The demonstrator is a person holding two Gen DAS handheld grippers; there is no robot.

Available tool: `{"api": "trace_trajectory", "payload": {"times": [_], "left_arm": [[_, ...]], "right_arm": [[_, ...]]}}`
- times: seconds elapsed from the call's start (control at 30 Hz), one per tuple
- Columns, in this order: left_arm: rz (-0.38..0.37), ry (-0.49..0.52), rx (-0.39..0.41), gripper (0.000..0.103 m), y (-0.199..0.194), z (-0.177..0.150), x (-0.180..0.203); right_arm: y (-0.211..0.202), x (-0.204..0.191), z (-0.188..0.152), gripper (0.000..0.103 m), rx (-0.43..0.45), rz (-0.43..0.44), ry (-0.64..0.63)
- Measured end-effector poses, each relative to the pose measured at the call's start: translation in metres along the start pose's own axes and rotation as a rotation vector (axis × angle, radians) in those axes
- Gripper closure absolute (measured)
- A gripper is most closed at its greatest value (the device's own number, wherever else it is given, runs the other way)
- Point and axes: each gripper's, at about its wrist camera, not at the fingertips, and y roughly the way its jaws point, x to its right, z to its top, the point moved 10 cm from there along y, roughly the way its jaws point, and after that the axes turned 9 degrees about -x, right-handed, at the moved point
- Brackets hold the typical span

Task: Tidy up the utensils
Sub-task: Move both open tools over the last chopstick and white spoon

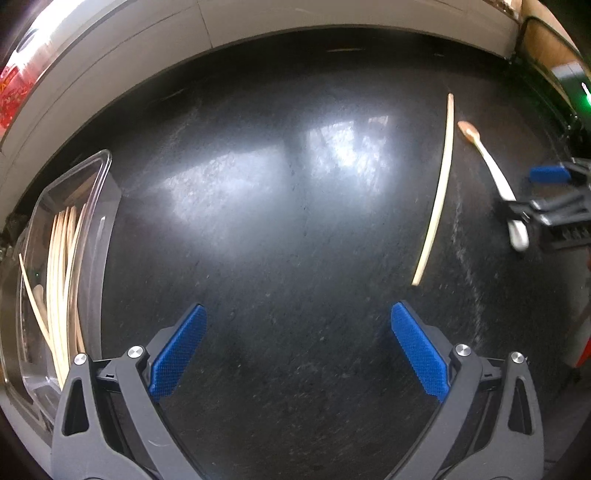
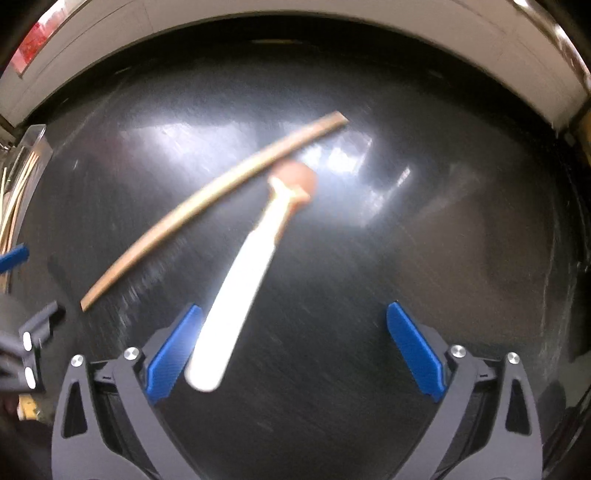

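Observation:
A spoon (image 2: 240, 280) with a white handle and a brown bowl lies on the dark countertop (image 2: 406, 240). Its handle end sits between the jaws of my right gripper (image 2: 294, 308), close to the left pad (image 2: 166, 362). The jaws stand wide and the pads do not press on it. A single wooden chopstick (image 2: 207, 206) lies just beyond the spoon. In the left wrist view the chopstick (image 1: 437, 188) and spoon (image 1: 491, 173) are at the right, with the right gripper (image 1: 521, 192) over the spoon's handle. My left gripper (image 1: 298, 308) hangs open over bare counter, nothing between its fingers.
A clear plastic container (image 1: 105, 162) at the left holds several wooden chopsticks (image 1: 62, 266). Its corner (image 2: 35, 136) shows at the left edge of the right wrist view, near the left gripper (image 2: 35, 282). A pale wall (image 1: 258, 22) runs behind the counter.

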Motion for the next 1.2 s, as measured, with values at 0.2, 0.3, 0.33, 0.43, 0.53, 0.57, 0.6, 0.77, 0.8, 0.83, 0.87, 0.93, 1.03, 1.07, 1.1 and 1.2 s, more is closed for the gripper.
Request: {"api": "trace_trajectory", "payload": {"times": [0.2,0.3,0.33,0.43,0.53,0.57,0.6,0.77,0.8,0.83,0.87,0.93,1.03,1.07,1.1,1.2], "left_arm": [[-0.023,0.045,0.020,0.005,-0.005,0.022,0.021],[-0.009,0.108,0.038,0.005,-0.003,0.041,0.034],[-0.013,0.131,0.043,0.005,-0.003,0.049,0.039],[-0.007,0.219,0.065,0.005,0.001,0.070,0.056],[0.000,0.323,0.040,0.005,0.011,0.082,0.070],[-0.024,0.339,0.043,0.005,0.012,0.084,0.075],[-0.030,0.343,0.039,0.005,0.014,0.086,0.075],[-0.128,0.296,0.023,0.005,0.025,0.094,0.070],[-0.130,0.300,0.030,0.005,0.026,0.095,0.070],[-0.132,0.307,0.037,0.005,0.026,0.095,0.070],[-0.133,0.312,0.040,0.005,0.026,0.096,0.070],[-0.135,0.311,0.048,0.005,0.027,0.101,0.068],[-0.136,0.300,0.067,0.005,0.029,0.108,0.070],[-0.140,0.310,0.076,0.005,0.030,0.111,0.072],[-0.142,0.321,0.082,0.005,0.030,0.112,0.075],[-0.148,0.337,0.100,0.005,0.031,0.120,0.082]], "right_arm": [[-0.001,0.058,-0.029,0.006,0.001,0.004,-0.040],[-0.003,0.084,-0.039,0.006,-0.017,0.002,-0.028],[-0.004,0.089,-0.037,0.006,-0.015,0.003,-0.038],[-0.005,0.093,-0.046,0.006,0.018,0.013,-0.125],[-0.009,0.093,-0.060,0.006,0.036,0.023,-0.199],[-0.009,0.093,-0.061,0.006,0.035,0.026,-0.207],[-0.010,0.092,-0.064,0.006,0.033,0.026,-0.219],[-0.013,0.072,-0.061,0.005,0.016,0.028,-0.267],[-0.013,0.066,-0.058,0.005,0.014,0.030,-0.266],[-0.011,0.062,-0.052,0.005,0.016,0.031,-0.274],[-0.012,0.058,-0.048,0.005,0.018,0.032,-0.289],[-0.014,0.048,-0.041,0.005,0.032,0.035,-0.305],[-0.018,0.036,-0.034,0.005,0.041,0.040,-0.327],[-0.020,0.030,-0.031,0.005,0.044,0.045,-0.360],[-0.019,0.025,-0.028,0.005,0.047,0.049,-0.388],[-0.020,0.017,-0.021,0.005,0.060,0.059,-0.443]]}}
